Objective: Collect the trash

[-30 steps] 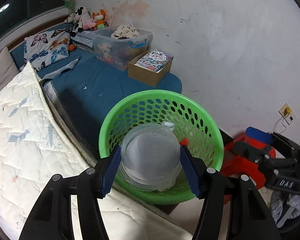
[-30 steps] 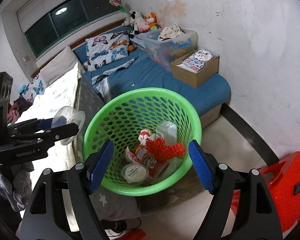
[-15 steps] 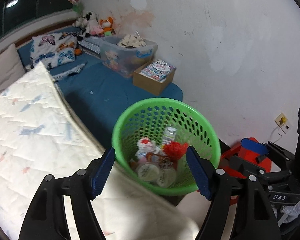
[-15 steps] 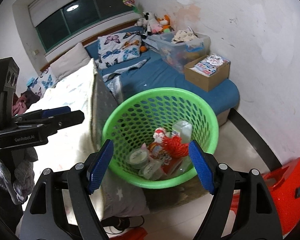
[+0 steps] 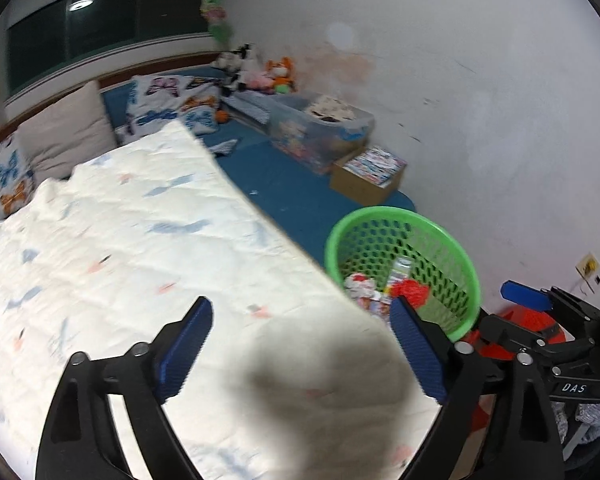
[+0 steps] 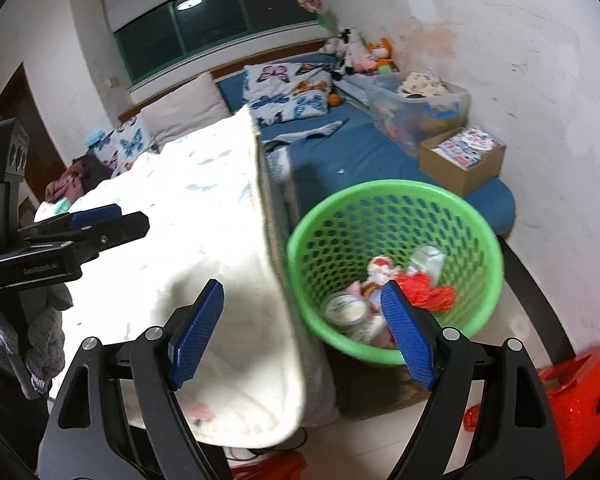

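Note:
A green perforated basket (image 5: 466, 276) (image 6: 476, 216) stands on the floor at the foot of the bed. It holds trash: clear plastic cups (image 6: 346, 308), a red net (image 6: 430, 290) (image 5: 410, 292) and wrappers. My left gripper (image 5: 300, 344) is open and empty above the white quilt (image 5: 140, 248), left of the basket. It also shows in the right wrist view (image 6: 112, 220). My right gripper (image 6: 302, 328) is open and empty, over the quilt's corner and the basket's near rim.
A blue mattress (image 6: 340, 156) carries a clear storage bin (image 6: 420, 108), a cardboard box of books (image 6: 464, 152), butterfly pillows (image 6: 288, 92) and plush toys. A red object (image 6: 572, 400) lies on the floor at right. The white wall is close behind the basket.
My left gripper opened and dropped the clear cups into the basket, then pulled back left over the quilt. My right gripper also drew back and left from the basket.

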Demonstrator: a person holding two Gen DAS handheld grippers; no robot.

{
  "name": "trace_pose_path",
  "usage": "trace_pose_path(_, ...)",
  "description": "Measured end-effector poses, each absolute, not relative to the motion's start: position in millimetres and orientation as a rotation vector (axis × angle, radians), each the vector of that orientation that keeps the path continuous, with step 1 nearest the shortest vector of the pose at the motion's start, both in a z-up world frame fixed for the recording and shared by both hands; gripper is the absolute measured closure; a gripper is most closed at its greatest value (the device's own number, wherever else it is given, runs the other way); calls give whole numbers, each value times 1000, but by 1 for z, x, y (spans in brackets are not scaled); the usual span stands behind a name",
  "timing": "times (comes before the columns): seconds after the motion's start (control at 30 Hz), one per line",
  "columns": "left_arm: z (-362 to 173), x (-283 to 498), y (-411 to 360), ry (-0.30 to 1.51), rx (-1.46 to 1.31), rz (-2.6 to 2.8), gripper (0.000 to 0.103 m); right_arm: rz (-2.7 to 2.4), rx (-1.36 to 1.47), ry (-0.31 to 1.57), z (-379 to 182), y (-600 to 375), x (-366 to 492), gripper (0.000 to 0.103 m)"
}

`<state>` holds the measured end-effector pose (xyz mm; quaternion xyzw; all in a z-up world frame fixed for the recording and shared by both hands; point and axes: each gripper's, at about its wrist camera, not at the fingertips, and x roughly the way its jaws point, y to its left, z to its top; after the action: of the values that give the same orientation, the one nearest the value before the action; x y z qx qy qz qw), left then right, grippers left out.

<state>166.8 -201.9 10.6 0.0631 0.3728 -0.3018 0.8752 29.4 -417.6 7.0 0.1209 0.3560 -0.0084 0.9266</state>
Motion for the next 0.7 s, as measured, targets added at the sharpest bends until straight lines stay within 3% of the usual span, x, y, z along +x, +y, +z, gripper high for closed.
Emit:
trace_pose_path(0.47, 23, 142, -88, 750, 36, -393, 7, 17, 164, 814, 6, -336, 38, 18)
trace_pose_path(0.53, 23, 135, -76, 740, 56, -356, 7, 19, 151, 810, 6, -327, 36, 10)
trace_pose_path(0.7, 23, 119, -48, 732, 49, -307, 7, 10, 106, 787, 10, -308, 29, 9)
